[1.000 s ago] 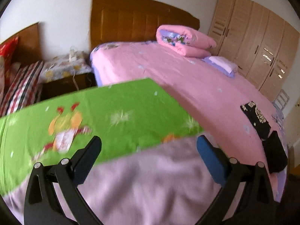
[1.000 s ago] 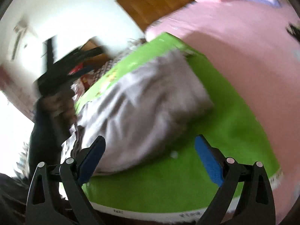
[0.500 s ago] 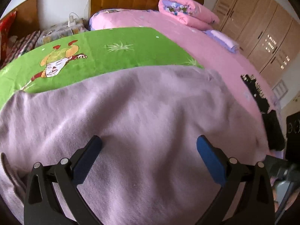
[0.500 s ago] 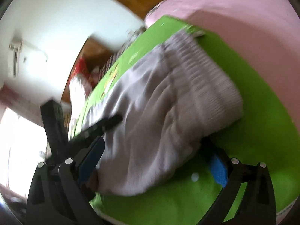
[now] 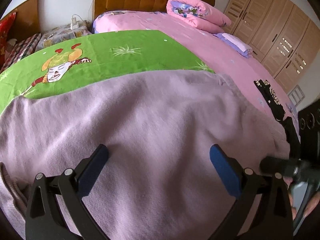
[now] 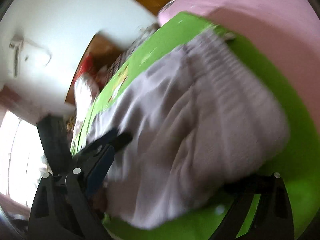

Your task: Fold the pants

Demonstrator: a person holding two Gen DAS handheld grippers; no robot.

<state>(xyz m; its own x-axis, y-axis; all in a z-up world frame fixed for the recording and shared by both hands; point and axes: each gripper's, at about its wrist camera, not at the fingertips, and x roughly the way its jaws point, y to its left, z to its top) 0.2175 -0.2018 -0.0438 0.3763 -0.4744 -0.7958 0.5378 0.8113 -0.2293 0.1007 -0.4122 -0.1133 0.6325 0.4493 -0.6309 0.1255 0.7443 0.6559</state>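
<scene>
Mid-fold, likely about to grab an edge. Left gripper (image 5: 159, 165) spread wide, hovering over the lilac pants (image 5: 140, 120), nothing pinched. Right gripper (image 6: 180, 180) blurred; jaws seem spread around pants' near end. Pants lie on green sheet (image 5: 120, 54), pink bed (image 5: 220, 50) beyond. Next: pinch an edge, fold over.

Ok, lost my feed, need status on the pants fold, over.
Left gripper open, low over lilac pants. Right gripper open at the pants' ribbed end, view blurred. Pants bunched on green sheet. Nothing in the way.
</scene>
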